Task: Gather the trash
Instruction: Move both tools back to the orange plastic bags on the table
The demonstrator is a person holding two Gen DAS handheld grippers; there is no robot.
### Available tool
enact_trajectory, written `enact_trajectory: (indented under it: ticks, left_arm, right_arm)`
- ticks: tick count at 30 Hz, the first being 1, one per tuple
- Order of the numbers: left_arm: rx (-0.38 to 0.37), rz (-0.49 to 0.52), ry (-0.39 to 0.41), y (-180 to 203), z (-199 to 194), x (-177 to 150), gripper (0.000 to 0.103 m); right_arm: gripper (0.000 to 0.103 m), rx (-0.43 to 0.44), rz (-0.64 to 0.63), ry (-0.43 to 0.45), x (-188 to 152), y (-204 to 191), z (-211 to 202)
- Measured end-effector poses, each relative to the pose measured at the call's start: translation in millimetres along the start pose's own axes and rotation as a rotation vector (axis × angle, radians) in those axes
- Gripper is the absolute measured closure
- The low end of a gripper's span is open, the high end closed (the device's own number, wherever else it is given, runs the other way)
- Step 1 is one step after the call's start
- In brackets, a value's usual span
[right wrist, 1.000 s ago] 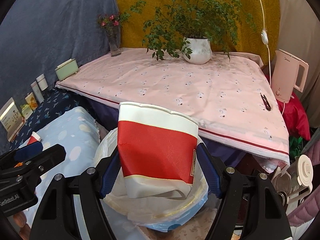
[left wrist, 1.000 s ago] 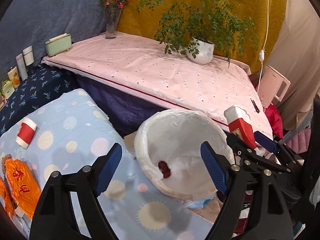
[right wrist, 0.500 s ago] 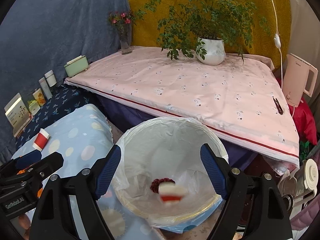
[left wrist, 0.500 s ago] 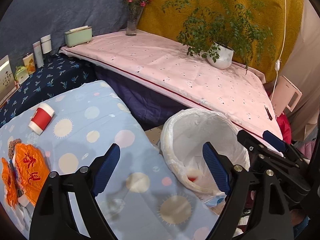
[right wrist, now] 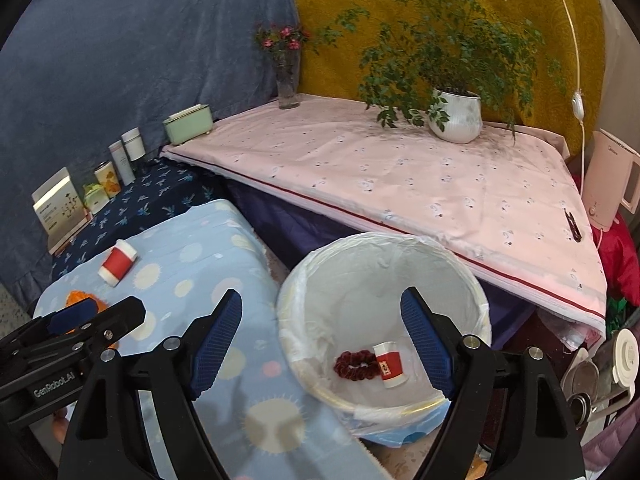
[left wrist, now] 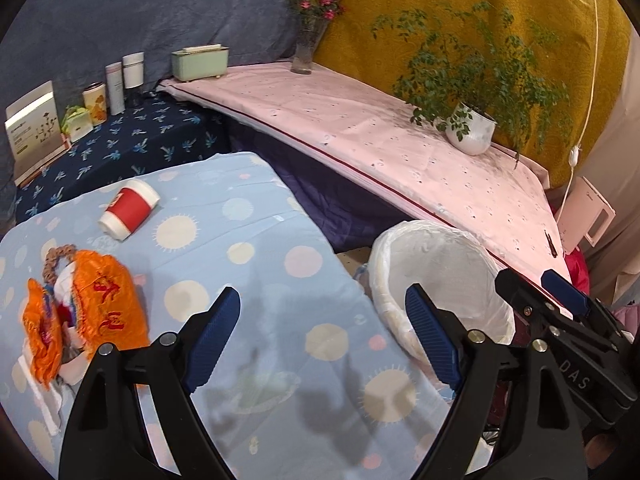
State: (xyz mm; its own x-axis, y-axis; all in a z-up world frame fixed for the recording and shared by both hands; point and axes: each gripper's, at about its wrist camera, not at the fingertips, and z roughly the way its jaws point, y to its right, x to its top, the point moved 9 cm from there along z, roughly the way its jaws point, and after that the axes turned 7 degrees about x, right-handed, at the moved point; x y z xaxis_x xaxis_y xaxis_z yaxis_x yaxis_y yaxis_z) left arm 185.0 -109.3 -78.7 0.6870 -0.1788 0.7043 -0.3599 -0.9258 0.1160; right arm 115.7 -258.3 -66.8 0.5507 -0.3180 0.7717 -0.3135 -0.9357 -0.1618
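Note:
A white-lined trash bin stands beside the light blue dotted table; it also shows in the left wrist view. Inside lie a red-and-white paper cup and a dark red scrunchie. My right gripper is open and empty above the bin. My left gripper is open and empty over the blue table. A second red-and-white cup lies on its side at the table's far left, also in the right wrist view. An orange crumpled bag lies at the left.
A pink-covered table with a potted plant, a flower vase and a green box is behind. Bottles and boxes stand on a dark blue surface at the left. A pink kettle is at the right.
My right gripper opened and dropped the red-and-white cup into the bin, where it now lies beside the scrunchie. My left gripper swung left, over the blue table.

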Motion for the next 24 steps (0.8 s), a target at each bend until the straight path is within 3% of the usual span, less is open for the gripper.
enact_trajectory:
  ticks: [4, 8, 24]
  left_arm:
    - [0.033, -0.035, 0.004, -27.1, -8.9, -5.5, 0.022]
    - [0.077, -0.083, 0.013, -57.5, -18.0, -11.9, 0.015]
    - [0.287, -0.164, -0.011, -178.4, -39.3, -50.8, 0.015]
  right_arm:
    - [0.025, 0.034, -0.029, -0.007, -5.5, -25.2, -2.2]
    - [0.025, 0.07, -0.069, -0.019, -12.2, -54.9, -1.2]
    - [0.025, 0.2, -0.184, -0.086, -42.3, -158.5, 11.0]
